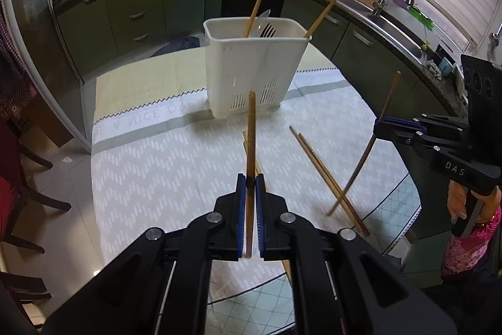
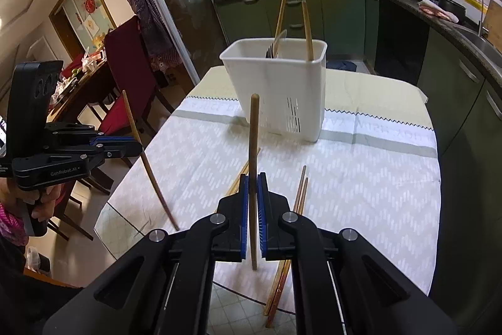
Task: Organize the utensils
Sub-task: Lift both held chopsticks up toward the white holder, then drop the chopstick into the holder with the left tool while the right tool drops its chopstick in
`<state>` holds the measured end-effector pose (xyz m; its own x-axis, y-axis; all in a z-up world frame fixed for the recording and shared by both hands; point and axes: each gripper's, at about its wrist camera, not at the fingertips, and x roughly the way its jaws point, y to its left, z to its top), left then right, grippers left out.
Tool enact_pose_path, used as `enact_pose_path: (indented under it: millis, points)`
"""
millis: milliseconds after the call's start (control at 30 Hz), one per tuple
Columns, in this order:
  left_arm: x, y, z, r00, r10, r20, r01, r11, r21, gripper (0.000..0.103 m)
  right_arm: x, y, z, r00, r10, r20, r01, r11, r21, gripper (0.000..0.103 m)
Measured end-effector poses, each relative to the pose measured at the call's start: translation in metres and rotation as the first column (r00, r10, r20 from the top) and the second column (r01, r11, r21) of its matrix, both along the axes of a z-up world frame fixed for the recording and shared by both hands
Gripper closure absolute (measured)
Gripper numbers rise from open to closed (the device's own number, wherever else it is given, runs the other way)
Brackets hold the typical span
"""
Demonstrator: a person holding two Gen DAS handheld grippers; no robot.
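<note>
- Chopsticks: one is clamped upright in the left tongs (image 1: 250, 178), another (image 2: 253, 178) in the right tongs (image 2: 253, 182).
- The white holder (image 1: 251, 68) stands ahead of both tongs on the tabletop (image 1: 157, 153).
- Each stick should be kept vertical, carried over the rim, then released.
- Loose chopsticks (image 1: 326, 178) lie below the tongs.

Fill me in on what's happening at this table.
A person is sorting utensils with a handheld gripper in each hand. The left gripper is shut on one chopstick, and the right gripper is shut on another chopstick, both raised above the table. The white holder stands on the tablecloth ahead, already holding two chopsticks and a fork. A few loose chopsticks still lie on the cloth.
</note>
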<state>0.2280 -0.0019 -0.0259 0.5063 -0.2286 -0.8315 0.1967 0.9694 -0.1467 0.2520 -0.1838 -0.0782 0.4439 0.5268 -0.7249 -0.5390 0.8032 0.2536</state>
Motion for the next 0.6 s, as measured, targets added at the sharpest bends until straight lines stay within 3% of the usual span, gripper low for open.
enact_pose_path:
  millis: [367, 600]
  points:
    - [0.009, -0.002, 0.016, 0.999, -0.007, 0.039, 0.008, 1.0, -0.008, 0.097, 0.0, -0.005, 0.023, 0.999, 0.0, 0.043, 0.0, 1.0, 0.018, 0.097]
    - [0.021, -0.008, 0.052, 0.995, -0.024, 0.1, 0.025, 1.0, -0.013, 0.097, 0.002, -0.008, 0.047, 0.997, 0.006, 0.073, -0.008, 0.999, 0.033, 0.097]
